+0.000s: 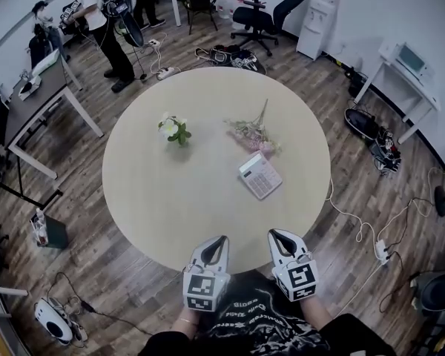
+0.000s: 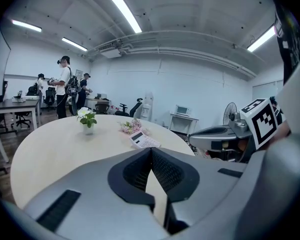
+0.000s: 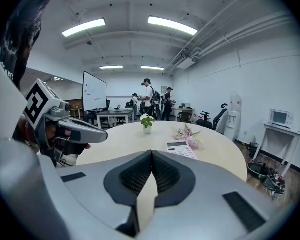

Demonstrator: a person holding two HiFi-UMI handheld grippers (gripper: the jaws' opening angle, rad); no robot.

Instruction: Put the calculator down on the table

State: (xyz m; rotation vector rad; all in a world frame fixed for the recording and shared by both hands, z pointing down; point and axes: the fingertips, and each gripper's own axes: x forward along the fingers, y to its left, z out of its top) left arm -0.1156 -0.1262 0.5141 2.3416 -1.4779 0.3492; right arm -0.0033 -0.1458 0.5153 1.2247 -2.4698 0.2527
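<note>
Left gripper view: the left claw has its jaws pressed together tip to tip, the ribbed pads meeting with nothing between them. The right gripper view shows the same of the right claw: jaws together and empty. Seen from the head camera, both claws hang side by side at the near edge of the round counter, their marker cubes turned up toward the wearer and their tips pointing across the pale top.

The calculator lies flat on the counter, keys up, right of centre and well apart from both claws. Its far corner sits just beside a spray of pink flowers. A small pot of white flowers stands further left, near the middle. Beyond the counter, people stand among desks and office chairs.

With the calculator resting on the counter and neither claw holding anything, the put-down itself looks finished. What remains seems to be only keeping both claws clear of it. If it had to be handled again, a claw would have to open first and then reach forward and to the right.
</note>
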